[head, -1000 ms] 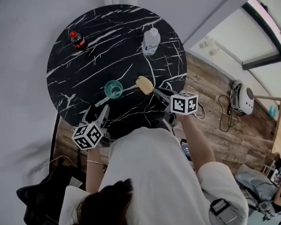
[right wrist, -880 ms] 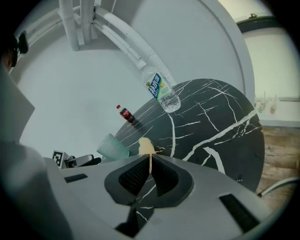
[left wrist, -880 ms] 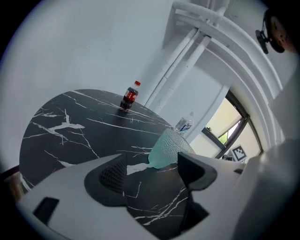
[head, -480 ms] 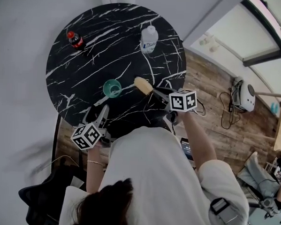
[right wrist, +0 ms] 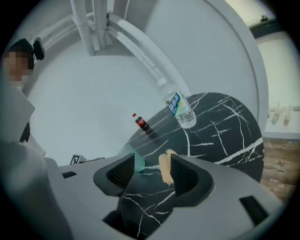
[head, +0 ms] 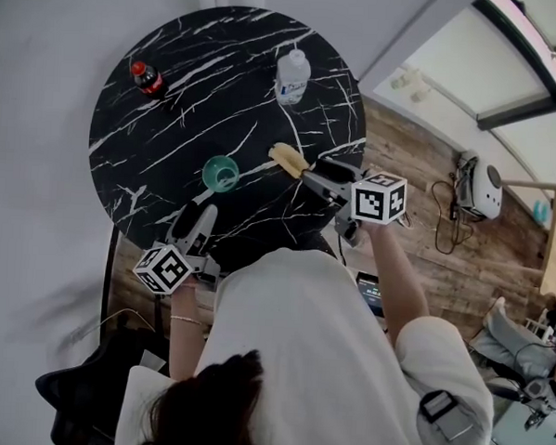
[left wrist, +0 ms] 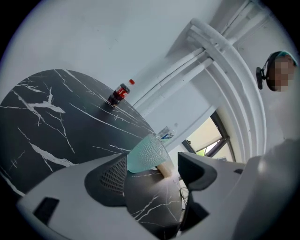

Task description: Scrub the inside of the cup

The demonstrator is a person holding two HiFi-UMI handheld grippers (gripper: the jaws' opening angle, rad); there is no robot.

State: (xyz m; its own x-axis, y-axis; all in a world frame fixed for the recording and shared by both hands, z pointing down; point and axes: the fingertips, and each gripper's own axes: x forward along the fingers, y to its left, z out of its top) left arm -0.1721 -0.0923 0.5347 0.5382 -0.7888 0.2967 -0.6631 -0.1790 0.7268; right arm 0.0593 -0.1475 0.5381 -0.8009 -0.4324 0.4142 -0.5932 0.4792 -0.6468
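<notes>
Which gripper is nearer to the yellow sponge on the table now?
Right. The right gripper has the yellow sponge just ahead of its opening jaws; the left gripper is apart from it, on the cup's other side.

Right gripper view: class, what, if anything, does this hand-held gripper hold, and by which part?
Nothing is gripped. The right hand-held gripper has its jaws opening; the yellow sponge sits between them, beside one pad.

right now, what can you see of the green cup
The cup is small, teal-green and translucent-looking, with a dimpled wall, like plastic. It stands upright, mouth up, on the black marble table, near the person's edge. Only the table touches it; the yellow sponge lies apart to its right.
</notes>
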